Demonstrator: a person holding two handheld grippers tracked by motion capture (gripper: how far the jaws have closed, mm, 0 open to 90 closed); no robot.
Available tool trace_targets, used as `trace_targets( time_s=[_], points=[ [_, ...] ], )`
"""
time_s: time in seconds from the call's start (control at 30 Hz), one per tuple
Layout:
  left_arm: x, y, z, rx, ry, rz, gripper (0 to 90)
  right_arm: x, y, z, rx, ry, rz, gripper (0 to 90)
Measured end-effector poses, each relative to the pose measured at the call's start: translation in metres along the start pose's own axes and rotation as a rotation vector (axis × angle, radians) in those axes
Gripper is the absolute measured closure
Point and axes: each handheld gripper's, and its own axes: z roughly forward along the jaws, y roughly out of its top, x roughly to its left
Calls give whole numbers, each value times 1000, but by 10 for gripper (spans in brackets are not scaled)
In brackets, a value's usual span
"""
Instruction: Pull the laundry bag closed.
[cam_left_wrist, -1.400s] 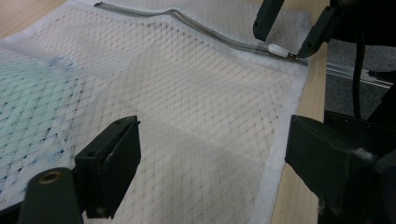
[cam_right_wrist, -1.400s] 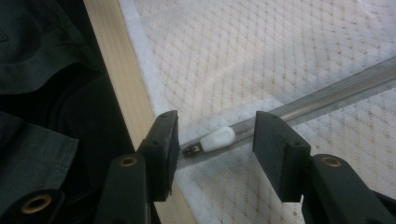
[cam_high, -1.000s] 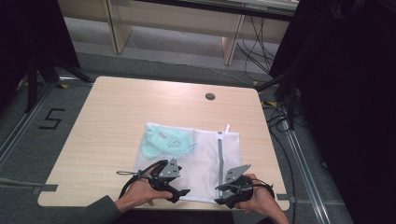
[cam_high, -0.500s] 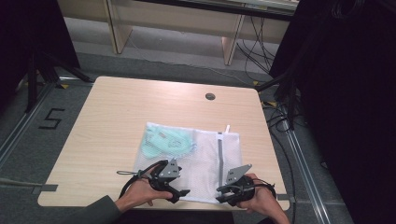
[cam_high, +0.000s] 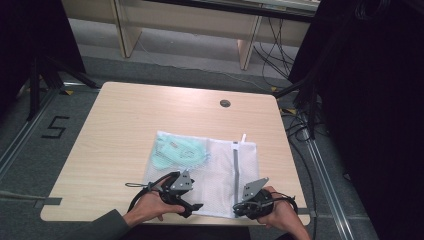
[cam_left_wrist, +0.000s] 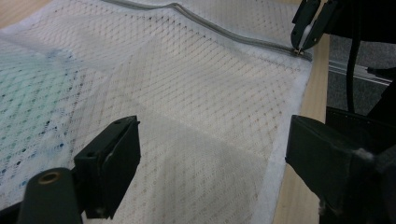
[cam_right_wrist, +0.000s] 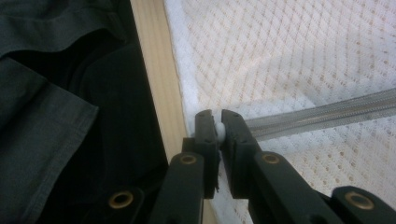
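A white mesh laundry bag (cam_high: 220, 170) lies flat on the wooden table (cam_high: 125, 125), with a teal garment (cam_high: 180, 152) inside its left half. A grey zipper (cam_high: 235, 165) runs down its right half toward the near edge. My right gripper (cam_high: 240, 207) is at the zipper's near end. Its jaws have just been closing and are now shut on the small white zipper pull (cam_right_wrist: 218, 128). My left gripper (cam_high: 192, 206) rests at the bag's near edge, open, with the mesh (cam_left_wrist: 196, 116) lying under its spread jaws. The right gripper (cam_left_wrist: 301, 32) on the pull shows at the left gripper view's top right.
A dark round grommet (cam_high: 225, 103) sits in the table's far side. The table's near edge (cam_right_wrist: 154, 79) runs right beside the bag's hem, with a dark sleeve below it. Cables and dark stands crowd the floor to the right.
The right gripper's jaws have drawn together onto the zipper pull. Both hands have stayed where they were, and the bag has not shifted.
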Motion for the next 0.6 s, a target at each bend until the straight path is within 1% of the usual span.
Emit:
trace_targets(
  time_s=[0.03,0.1,0.13,0.17,0.2,0.23,0.27,0.33,0.4,0.43,0.47,0.5,0.53,0.57,0.6],
  points=[
    [0,0,0,-1,-4,-2,173,1,0,-1,5,-5,17,861],
    [0,0,1,1,-6,2,174,2,0,-2,4,-19,3,863],
    [1,0,0,17,0,13,174,1,1,-2,-3,-21,-9,863],
    [1,0,0,12,-3,6,174,2,1,-3,-2,-31,19,860],
    [1,0,0,6,-5,4,174,-1,0,-4,-9,-17,-1,857],
    [1,0,0,9,-4,3,174,-1,0,-3,-7,-17,3,855],
    [2,0,0,12,-1,12,175,0,-1,-4,2,-24,24,855],
    [1,0,0,23,-2,16,175,1,-1,-3,6,-22,27,851],
    [0,0,1,0,-17,-7,175,0,-1,-4,8,-24,20,862],
    [0,1,1,0,-23,6,176,-1,-1,-4,4,-20,-7,864],
    [-1,0,1,6,-21,-9,177,-1,-1,-4,10,-19,-5,864],
    [-2,0,1,10,-24,-3,177,0,0,-4,13,-30,-2,864],
    [-3,0,2,7,-31,-9,177,1,0,-5,15,-34,17,864],
    [-5,1,2,7,-40,-7,178,-1,1,-5,4,-35,-3,865],
    [-6,1,3,8,-48,1,178,-1,1,-6,1,-41,2,864]
  ],
)
